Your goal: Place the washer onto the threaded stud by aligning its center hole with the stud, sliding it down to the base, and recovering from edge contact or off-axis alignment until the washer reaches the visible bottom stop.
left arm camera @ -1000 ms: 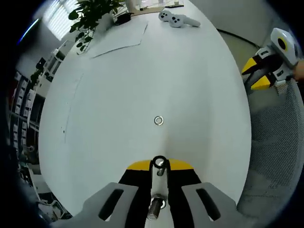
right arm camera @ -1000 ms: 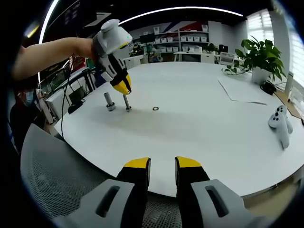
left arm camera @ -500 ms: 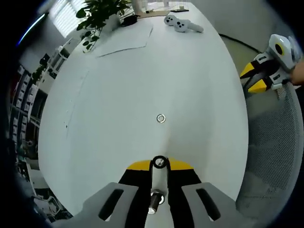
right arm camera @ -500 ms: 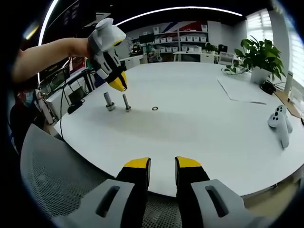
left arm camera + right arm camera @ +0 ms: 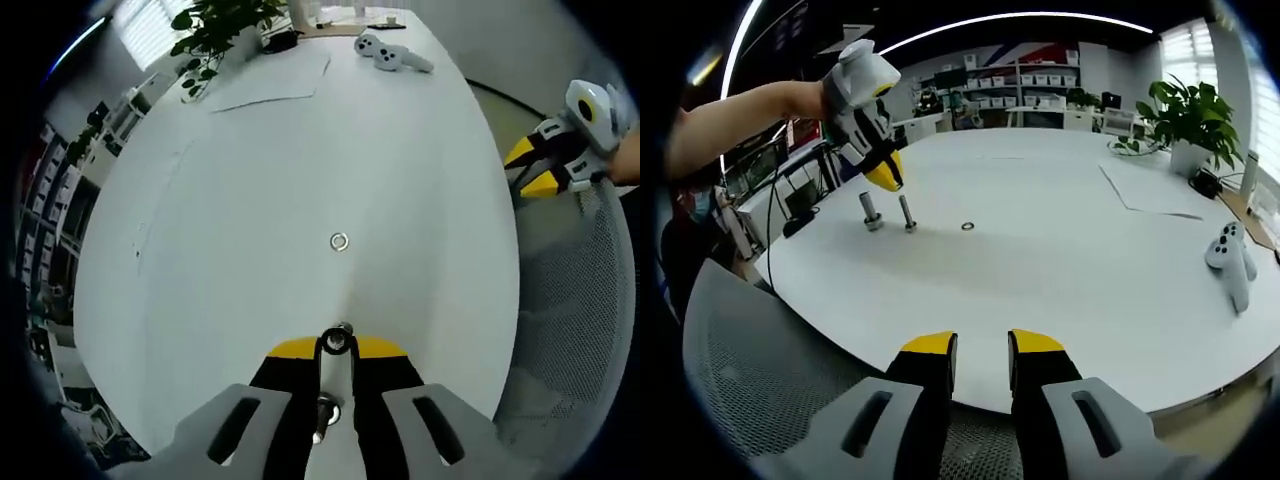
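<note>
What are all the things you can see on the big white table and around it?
Washer: one, silvery, flat on the table, apart from the studs.
Threaded stud: one, grey, upright near the table edge.
Second stud: one, grey, upright beside the first.
Game controllers: two, white, far side.
Paper sheet: one, white, by the plant.
Potted plant: one, green.
Table: one, white, oval.
Mesh chair: one, grey.
Left claw: yellow-tipped, above the studs.
Right claw: yellow-tipped, off the table edge.
</note>
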### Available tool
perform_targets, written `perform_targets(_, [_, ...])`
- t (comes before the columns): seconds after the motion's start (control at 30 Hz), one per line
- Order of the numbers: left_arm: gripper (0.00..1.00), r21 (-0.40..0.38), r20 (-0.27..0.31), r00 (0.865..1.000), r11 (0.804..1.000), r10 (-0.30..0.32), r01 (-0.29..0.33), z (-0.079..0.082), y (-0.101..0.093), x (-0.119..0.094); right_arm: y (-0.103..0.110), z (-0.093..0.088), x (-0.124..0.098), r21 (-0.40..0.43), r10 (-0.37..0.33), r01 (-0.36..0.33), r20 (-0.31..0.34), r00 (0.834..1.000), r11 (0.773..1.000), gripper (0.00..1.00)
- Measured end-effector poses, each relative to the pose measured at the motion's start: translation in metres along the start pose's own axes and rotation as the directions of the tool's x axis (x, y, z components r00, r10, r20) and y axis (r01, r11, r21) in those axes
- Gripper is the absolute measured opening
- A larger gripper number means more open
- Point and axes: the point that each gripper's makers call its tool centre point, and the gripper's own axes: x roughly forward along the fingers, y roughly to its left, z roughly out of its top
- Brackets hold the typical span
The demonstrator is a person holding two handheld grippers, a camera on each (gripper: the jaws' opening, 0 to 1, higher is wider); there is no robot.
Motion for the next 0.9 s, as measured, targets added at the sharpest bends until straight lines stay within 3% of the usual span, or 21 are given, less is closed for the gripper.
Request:
perform_targets(0.57, [0.09,-0.001,0.018,0.999,0.999,-0.04,0.04,-0.004,-0.012,0.007,-0.001,0.0,0.0,0.003,-0.004,0.004,0.004,1.0,1.0,0.23])
perform_targets(0.9, [0.09,0.007,0.029,0.999,1.0,-0.014,0.014,-0.003,-0.007,0.008,-0.001,0.0,0.0,0.002,-0.003,0.003,0.002,1.0,1.0,0.23])
